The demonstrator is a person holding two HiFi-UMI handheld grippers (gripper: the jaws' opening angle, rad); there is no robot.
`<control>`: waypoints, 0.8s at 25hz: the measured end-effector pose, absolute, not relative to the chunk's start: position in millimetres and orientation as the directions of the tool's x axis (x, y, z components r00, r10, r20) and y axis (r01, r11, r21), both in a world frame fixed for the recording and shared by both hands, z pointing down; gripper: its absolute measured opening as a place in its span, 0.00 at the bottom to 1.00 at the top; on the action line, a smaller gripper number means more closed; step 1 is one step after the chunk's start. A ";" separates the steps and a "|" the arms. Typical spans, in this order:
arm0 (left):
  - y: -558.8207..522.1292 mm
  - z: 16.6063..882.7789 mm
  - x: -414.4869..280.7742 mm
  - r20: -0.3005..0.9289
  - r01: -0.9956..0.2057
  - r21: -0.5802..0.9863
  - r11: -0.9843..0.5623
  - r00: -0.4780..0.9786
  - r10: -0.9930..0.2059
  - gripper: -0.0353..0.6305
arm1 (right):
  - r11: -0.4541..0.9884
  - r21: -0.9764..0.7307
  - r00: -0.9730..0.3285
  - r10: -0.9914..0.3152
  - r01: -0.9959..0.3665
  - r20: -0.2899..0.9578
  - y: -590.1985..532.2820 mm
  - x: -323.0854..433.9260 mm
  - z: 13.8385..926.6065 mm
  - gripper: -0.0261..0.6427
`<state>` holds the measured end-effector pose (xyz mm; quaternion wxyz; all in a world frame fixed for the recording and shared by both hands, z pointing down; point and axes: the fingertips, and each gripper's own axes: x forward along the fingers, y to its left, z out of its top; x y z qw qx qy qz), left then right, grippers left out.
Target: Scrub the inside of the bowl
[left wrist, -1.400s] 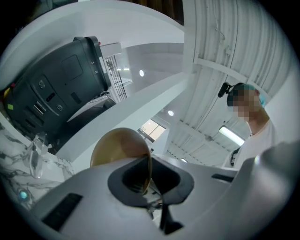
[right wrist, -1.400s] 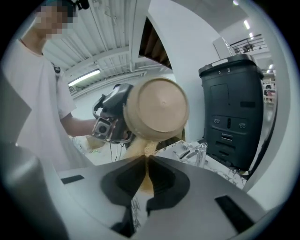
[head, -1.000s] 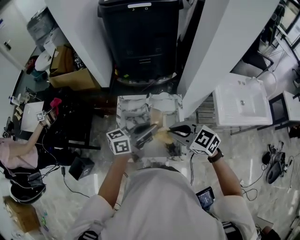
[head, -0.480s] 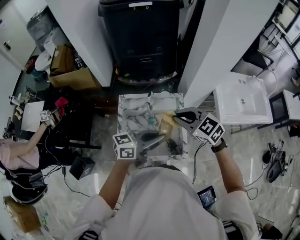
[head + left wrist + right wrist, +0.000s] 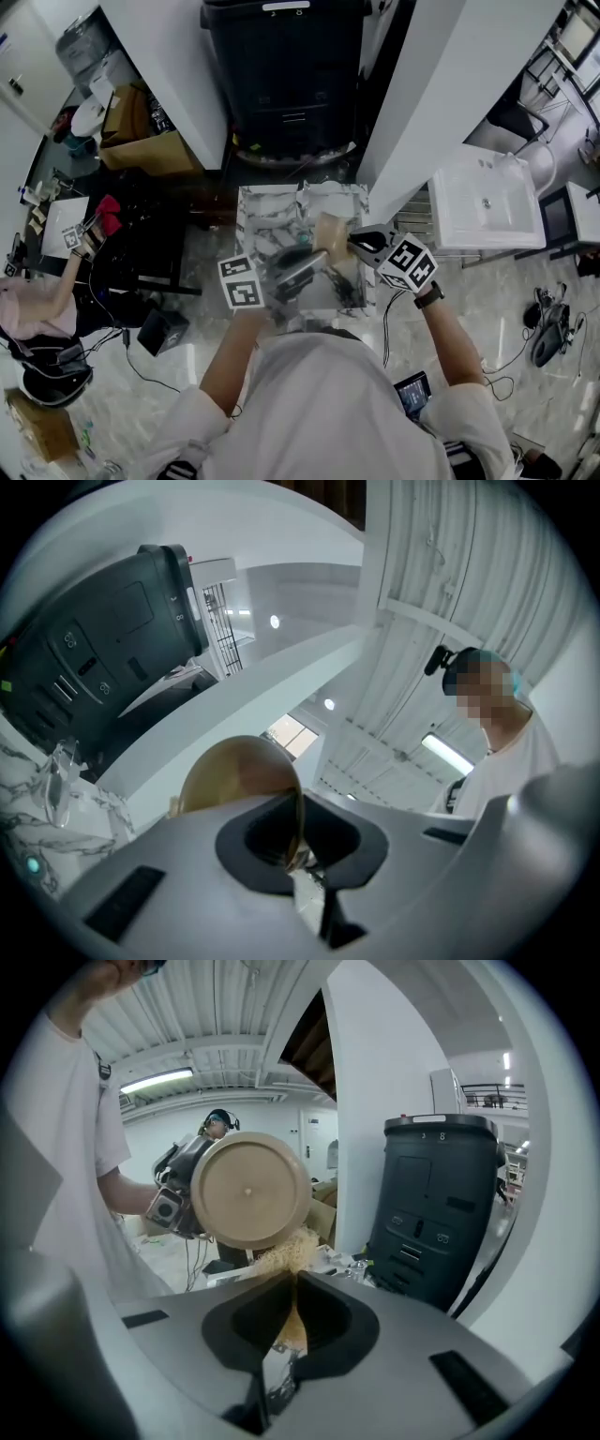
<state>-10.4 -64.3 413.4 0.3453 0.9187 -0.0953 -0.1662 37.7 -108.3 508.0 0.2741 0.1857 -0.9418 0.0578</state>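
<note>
A tan wooden bowl [image 5: 234, 775] is gripped by its rim in my left gripper [image 5: 295, 855], which is shut on it. The right gripper view shows the bowl's round underside [image 5: 248, 1190] turned toward the camera. My right gripper [image 5: 286, 1330] is shut on a tan fibrous scrubber [image 5: 289, 1249], whose tuft touches the bowl's lower edge. From the head view, both grippers meet over a small marble table [image 5: 258, 216]: the left gripper [image 5: 305, 265] comes in from the left and the right gripper [image 5: 361, 242] from the right, with the tan bowl [image 5: 328, 234] between them.
A tall black bin [image 5: 281, 75] stands just behind the table between white walls. At the right is a white sink unit [image 5: 483, 202], at the left a cardboard box [image 5: 150, 155]. Another person [image 5: 37, 300] sits at the far left. Cables lie on the floor.
Over the last second the right gripper with the scrubber swung out and up to the right, then came back toward the bowl. The left gripper with the bowl dipped, then rose again.
</note>
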 end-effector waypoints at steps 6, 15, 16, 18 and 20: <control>-86.5 418.6 -20.4 -0.216 -0.142 0.668 -0.731 0.903 -0.373 0.08 | 0.945 -0.010 -0.794 -0.269 -0.327 0.546 -75.5 30.6 509.7 0.08; -91.0 449.6 -20.3 -0.109 -0.210 0.676 -0.706 0.919 -0.378 0.08 | 0.955 0.069 -0.830 -0.285 -0.288 0.479 -59.2 25.2 453.3 0.08; -89.1 451.1 -18.4 -0.111 -0.202 0.681 -0.704 0.921 -0.373 0.08 | 0.954 0.093 -0.826 -0.295 -0.286 0.481 -60.8 25.7 448.2 0.08; -86.3 453.9 -16.1 -0.115 -0.193 0.690 -0.698 0.922 -0.369 0.08 | 0.951 0.136 -0.816 -0.308 -0.277 0.490 -63.5 28.4 442.5 0.08; -83.5 459.1 -12.7 -0.094 -0.200 0.689 -0.696 0.928 -0.360 0.08 | 0.946 0.163 -0.809 -0.324 -0.280 0.491 -68.6 33.2 437.6 0.08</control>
